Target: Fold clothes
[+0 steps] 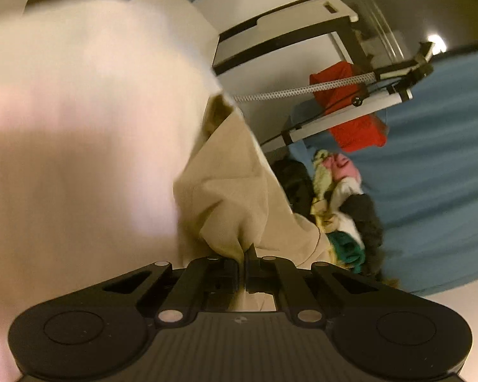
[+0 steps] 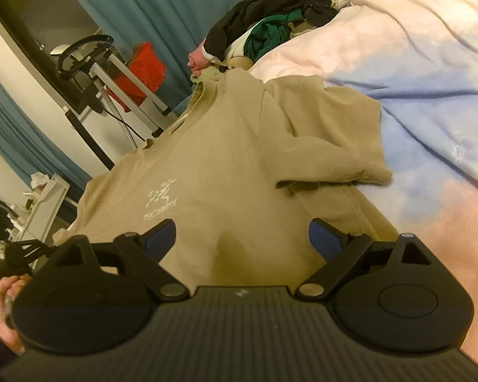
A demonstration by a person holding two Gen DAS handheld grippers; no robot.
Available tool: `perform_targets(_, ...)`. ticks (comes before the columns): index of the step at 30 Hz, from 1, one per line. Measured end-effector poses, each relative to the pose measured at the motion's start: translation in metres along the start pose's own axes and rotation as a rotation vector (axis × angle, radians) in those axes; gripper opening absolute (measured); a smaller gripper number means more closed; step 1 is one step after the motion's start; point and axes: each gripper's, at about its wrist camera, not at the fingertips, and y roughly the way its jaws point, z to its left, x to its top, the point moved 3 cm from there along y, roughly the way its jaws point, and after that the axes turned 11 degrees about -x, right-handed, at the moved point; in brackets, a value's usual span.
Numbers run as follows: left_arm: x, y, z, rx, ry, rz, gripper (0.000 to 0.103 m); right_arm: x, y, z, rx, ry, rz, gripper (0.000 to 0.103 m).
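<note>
A tan T-shirt [image 2: 213, 165] with a white chest print lies spread on a pale pink and blue blanket [image 2: 430, 102], one sleeve folded across towards the right. My right gripper [image 2: 242, 238] hovers over the shirt's lower part, open, its blue pads wide apart with nothing between them. In the left wrist view my left gripper [image 1: 242, 265] is shut on a bunched edge of the tan T-shirt [image 1: 235, 197], and the cloth rises in folds from the jaws. The blurred blanket [image 1: 79, 111] fills the left of that view.
A heap of mixed clothes [image 2: 271, 25] in black, green and pink lies beyond the shirt; the same clothes heap [image 1: 341, 203] shows in the left wrist view. A red garment [image 2: 143, 70] hangs on a white metal frame [image 2: 130, 89] before blue curtains [image 2: 162, 3]. A person's hand [image 2: 3, 302] is at the lower left.
</note>
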Motion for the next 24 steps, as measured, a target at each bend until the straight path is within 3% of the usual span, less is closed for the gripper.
perform_targets(6, 0.027, -0.036, -0.007, 0.143, 0.129, -0.059, 0.008, 0.004, -0.003, -0.001, -0.006, 0.002, -0.014, 0.092)
perform_targets(9, 0.034, -0.06, -0.004, 0.227, 0.225, -0.141, 0.015, 0.005, -0.006, 0.001, -0.001, -0.007, -0.027, 0.092)
perform_targets(11, 0.028, -0.068, -0.007, 0.241, 0.264, -0.089, 0.017, 0.006, -0.008, 0.003, 0.001, -0.016, -0.036, 0.092)
perform_targets(12, 0.025, -0.072, -0.008, 0.246, 0.283, -0.06, 0.024, 0.007, -0.009, 0.004, 0.0, -0.021, -0.04, 0.092)
perform_targets(14, 0.0, -0.087, -0.009, 0.209, 0.291, 0.056, 0.037, 0.007, -0.011, 0.004, 0.002, -0.027, -0.047, 0.092)
perform_targets(17, -0.059, -0.122, -0.012, 0.187, 0.366, 0.24, 0.046, 0.007, -0.016, 0.006, 0.007, -0.037, -0.056, 0.092)
perform_targets(21, -0.137, -0.158, -0.018, 0.283, 0.502, 0.462, 0.052, 0.006, -0.029, 0.011, 0.01, -0.083, -0.083, 0.092)
perform_targets(24, -0.175, -0.187, 0.003, 0.341, 0.489, 0.562, 0.053, 0.002, -0.042, 0.013, 0.002, -0.125, -0.099, 0.092)
